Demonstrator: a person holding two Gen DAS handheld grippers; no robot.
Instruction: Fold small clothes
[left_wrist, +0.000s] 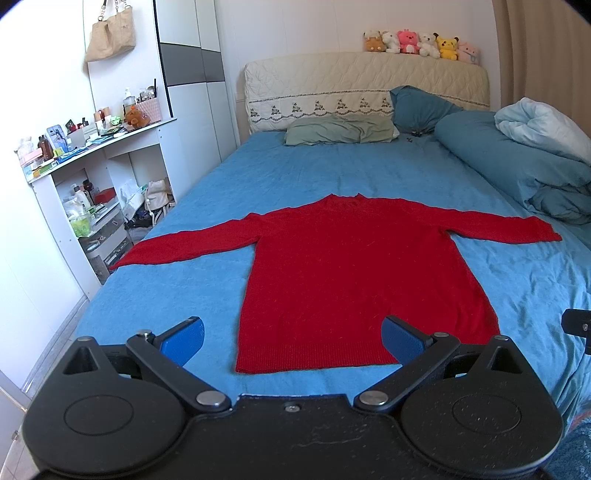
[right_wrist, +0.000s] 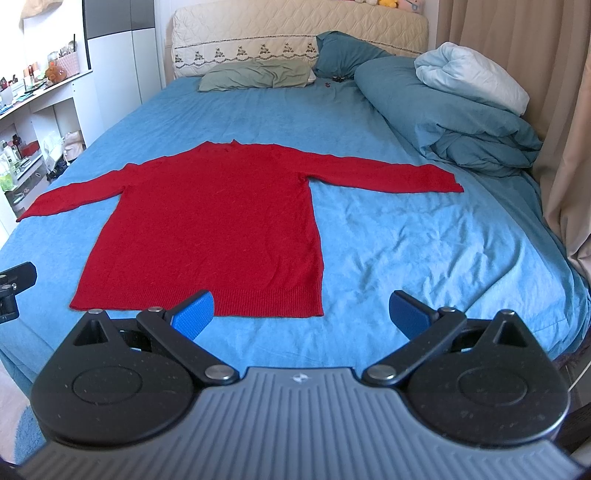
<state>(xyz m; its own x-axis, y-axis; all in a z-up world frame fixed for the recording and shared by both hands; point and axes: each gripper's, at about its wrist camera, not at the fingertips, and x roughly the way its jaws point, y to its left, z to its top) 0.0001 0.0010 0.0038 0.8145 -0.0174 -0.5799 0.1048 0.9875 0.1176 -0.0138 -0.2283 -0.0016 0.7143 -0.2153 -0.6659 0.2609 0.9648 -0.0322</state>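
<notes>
1. Your left gripper (left_wrist: 293, 338) is spread wide and holds nothing; it hangs just short of the hem, toward the sweater's left side. Your right gripper (right_wrist: 301, 312) is just as wide and just as empty, near the hem's right corner.
2. The red sweater (left_wrist: 354, 273) lies flat on the blue bedsheet (left_wrist: 258, 177), hem toward you, collar away, both sleeves stretched out sideways.
3. Expect it to be light, soft and floppy (a fuzzy knit, by the look of it): it will sag and stretch wherever you lift it, and probably cling a little to the sheet.
4. Pinch at firm edges: the ribbed hem (right_wrist: 258, 301) corners, the cuffs, or a shoulder seam. The left cuff (left_wrist: 120, 263) sits right at the bed's edge, so reach carefully there.
5. Nothing lies on the sweater itself. The rolled duvet (right_wrist: 454, 110) sits near the right cuff (right_wrist: 448, 182); it may crowd your right side.
6. The pillows (left_wrist: 338, 129) are well apart at the head, and the cluttered shelves (left_wrist: 92, 177) stand off the bed on the left.
</notes>
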